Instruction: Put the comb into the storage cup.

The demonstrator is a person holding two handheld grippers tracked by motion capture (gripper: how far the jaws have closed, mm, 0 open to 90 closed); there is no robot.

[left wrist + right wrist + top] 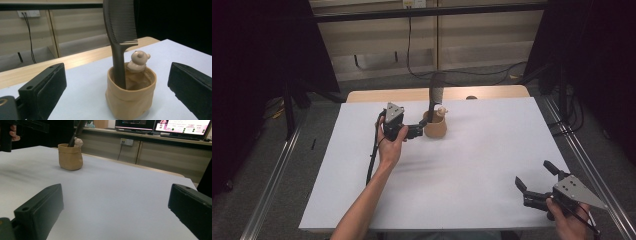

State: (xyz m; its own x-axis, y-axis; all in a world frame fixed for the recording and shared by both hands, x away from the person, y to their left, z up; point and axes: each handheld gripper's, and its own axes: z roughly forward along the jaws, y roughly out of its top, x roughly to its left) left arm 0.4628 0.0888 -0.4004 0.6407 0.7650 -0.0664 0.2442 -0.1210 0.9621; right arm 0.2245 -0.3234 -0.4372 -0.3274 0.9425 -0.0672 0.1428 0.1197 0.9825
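From above, my left gripper [418, 131] sits beside the tan fabric pouch [435, 127] on the white surface [472, 165], while its own view shows fingers [42, 92] spread wide, empty, the dark plastic comb [120, 37] already standing inside, and my right gripper [115, 215] gapes idle, well apart.

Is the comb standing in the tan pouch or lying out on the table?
In: the comb stands upright, handle down inside the tan pouch, teeth above the rim.

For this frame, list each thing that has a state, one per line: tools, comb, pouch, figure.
Left tool: open, beside the pouch, holding nothing.
Right tool: open, empty, at the table's near right corner.
Comb: upright in the pouch, teeth up.
Pouch: standing upright, open-topped.
Bear figure: sitting inside the pouch.
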